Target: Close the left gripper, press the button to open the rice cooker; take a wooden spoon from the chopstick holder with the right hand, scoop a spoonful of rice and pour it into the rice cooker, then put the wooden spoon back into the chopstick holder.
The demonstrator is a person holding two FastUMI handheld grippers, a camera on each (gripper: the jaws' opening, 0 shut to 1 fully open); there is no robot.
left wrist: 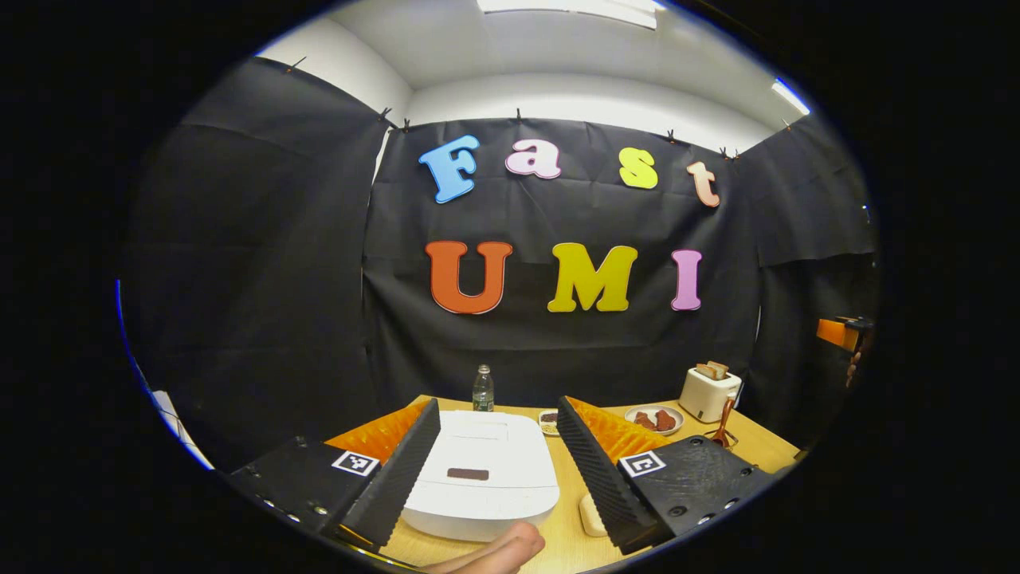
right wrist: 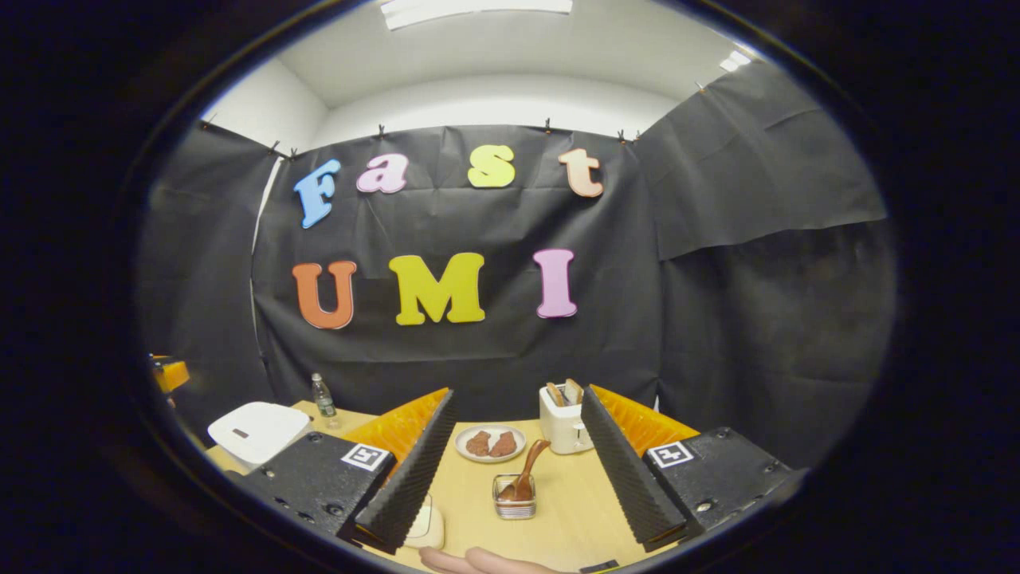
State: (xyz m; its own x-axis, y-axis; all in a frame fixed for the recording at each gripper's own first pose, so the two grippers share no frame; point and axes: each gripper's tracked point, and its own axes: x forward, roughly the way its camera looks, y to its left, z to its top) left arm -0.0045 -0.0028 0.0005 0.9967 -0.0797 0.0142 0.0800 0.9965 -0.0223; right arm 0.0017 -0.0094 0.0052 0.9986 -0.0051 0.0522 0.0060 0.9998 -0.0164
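The white rice cooker [left wrist: 478, 478] sits with its lid down and a dark button [left wrist: 468, 473] on top, right between the fingers of my left gripper [left wrist: 498, 410], which is open and holds nothing. It also appears at far left [right wrist: 255, 430] in the right gripper view. A wooden spoon [right wrist: 527, 470] stands tilted in a small wire chopstick holder [right wrist: 514, 498] on the table, ahead of my right gripper [right wrist: 518, 399], which is open and some way short of it. The spoon [left wrist: 723, 422] is also at the far right in the left gripper view.
At the back of the wooden table [right wrist: 558, 518] are a plate of brown food [right wrist: 491, 442], a white toaster [right wrist: 562, 418] with bread, a bottle [left wrist: 483, 388] and a small dish [left wrist: 548, 421]. A cream object [left wrist: 591, 514] lies beside the cooker. A person's finger [left wrist: 494, 550] is at the bottom edge.
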